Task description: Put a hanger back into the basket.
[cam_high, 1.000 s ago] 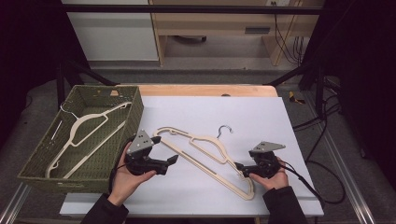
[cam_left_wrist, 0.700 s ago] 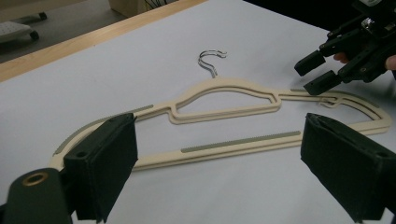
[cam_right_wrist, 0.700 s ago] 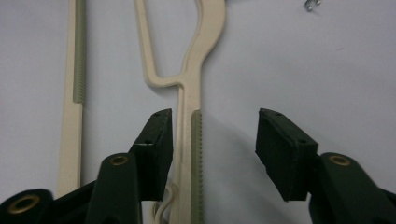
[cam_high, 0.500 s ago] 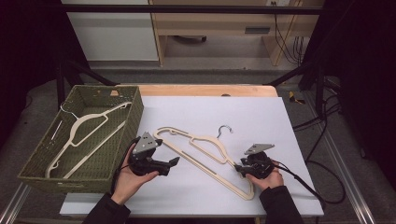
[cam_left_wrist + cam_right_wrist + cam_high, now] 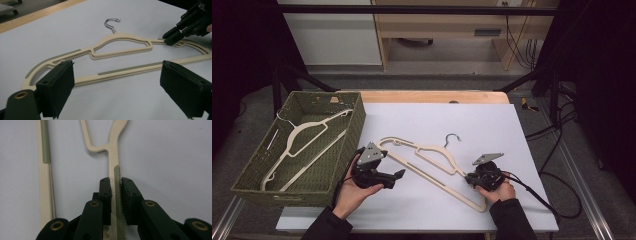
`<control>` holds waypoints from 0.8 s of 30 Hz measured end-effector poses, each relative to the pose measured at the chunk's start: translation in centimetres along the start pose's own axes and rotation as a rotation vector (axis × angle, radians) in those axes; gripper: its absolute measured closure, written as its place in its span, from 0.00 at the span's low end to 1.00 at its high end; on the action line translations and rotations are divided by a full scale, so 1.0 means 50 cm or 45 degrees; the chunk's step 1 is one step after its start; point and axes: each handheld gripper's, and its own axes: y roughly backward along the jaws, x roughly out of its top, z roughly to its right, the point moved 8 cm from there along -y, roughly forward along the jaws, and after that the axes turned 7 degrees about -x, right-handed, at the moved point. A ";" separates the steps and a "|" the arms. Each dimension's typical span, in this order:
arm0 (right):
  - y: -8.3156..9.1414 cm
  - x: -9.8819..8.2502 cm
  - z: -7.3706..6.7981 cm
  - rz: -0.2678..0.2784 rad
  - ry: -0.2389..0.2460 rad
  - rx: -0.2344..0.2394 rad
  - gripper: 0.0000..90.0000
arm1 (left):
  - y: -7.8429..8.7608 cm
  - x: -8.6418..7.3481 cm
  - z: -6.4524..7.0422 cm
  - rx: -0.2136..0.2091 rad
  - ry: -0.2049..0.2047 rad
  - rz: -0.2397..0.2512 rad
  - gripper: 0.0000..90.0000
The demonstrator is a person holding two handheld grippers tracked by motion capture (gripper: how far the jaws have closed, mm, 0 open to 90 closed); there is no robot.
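Cream hanger flat, long axis diagonal, hook pointing away, right tool just clamped its shoulder, left tool released

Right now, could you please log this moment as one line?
right gripper: closing on hanger shoulder | left gripper: open, over hanger | basket: second hanger

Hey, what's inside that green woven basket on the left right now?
Inside the green woven basket lies one cream hanger with a metal hook. The near wall hides part of the basket floor.

Even overhead light brightens the white surface; surroundings fall dark. Close-up views are soft, with faint shadows beside the jaws.
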 end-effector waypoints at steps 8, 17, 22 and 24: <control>0.013 0.005 -0.002 0.012 -0.042 0.032 0.89 | 0.002 -0.001 -0.002 0.004 0.003 0.000 0.14; 0.025 0.006 -0.004 0.022 -0.030 0.060 0.89 | -0.004 -0.006 -0.002 0.002 0.002 -0.018 0.14; 0.024 0.005 -0.006 0.020 -0.026 0.042 0.89 | -0.006 -0.006 -0.001 0.000 0.004 -0.018 0.14; 0.032 0.010 -0.005 0.043 -0.024 0.029 0.89 | -0.007 -0.006 0.000 -0.005 0.007 -0.018 0.15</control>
